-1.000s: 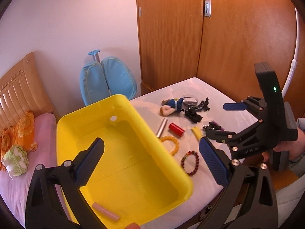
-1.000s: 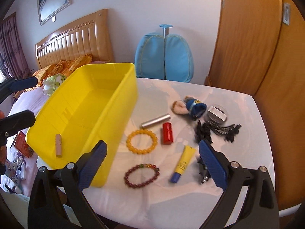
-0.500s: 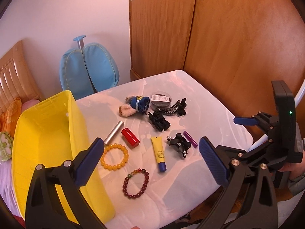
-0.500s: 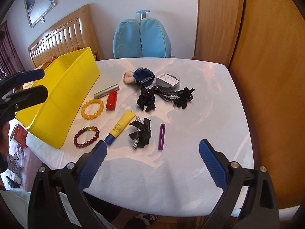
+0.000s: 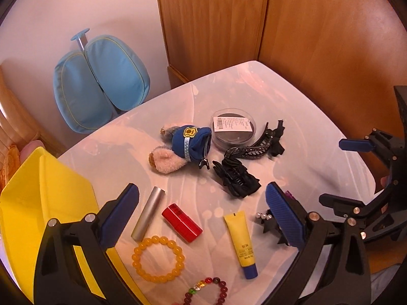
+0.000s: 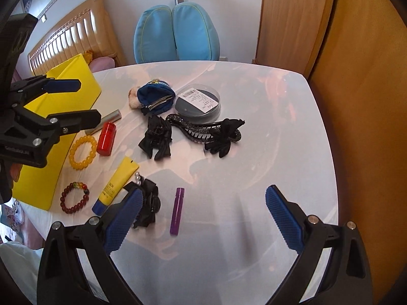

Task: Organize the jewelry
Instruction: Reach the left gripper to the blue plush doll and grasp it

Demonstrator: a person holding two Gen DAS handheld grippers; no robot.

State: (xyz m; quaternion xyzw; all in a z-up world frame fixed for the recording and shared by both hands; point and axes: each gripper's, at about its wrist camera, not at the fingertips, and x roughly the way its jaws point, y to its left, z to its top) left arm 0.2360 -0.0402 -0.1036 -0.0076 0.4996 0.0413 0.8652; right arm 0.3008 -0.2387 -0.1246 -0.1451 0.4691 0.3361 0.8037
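On the white table [image 6: 254, 152] lie an amber bead bracelet [image 5: 157, 260], a dark red bead bracelet [image 6: 74, 198], a red lipstick [image 5: 182, 222], a silver tube [image 5: 148, 213], a yellow cream tube [image 5: 241, 244], a purple stick [image 6: 176, 211] and black hair clips [image 6: 156, 137]. A yellow bin [image 5: 38, 216] stands at the left. My left gripper [image 5: 202, 212] hovers open above the red lipstick and the cream tube. My right gripper [image 6: 202, 218] hangs open over the near table, by the purple stick and a black bow clip [image 6: 147, 207].
A blue plush coin purse [image 5: 189, 143] and a round clear box [image 5: 232, 132] sit mid-table beside a long black claw clip [image 6: 206, 131]. A blue chair back [image 6: 176, 33] stands behind the table, a wooden wardrobe [image 5: 318, 38] to the right, a bed headboard [image 6: 73, 35] at the left.
Both grippers have swung right, away from the yellow bin and toward the items on the table, and come closer to them. Both stay open and hold nothing.
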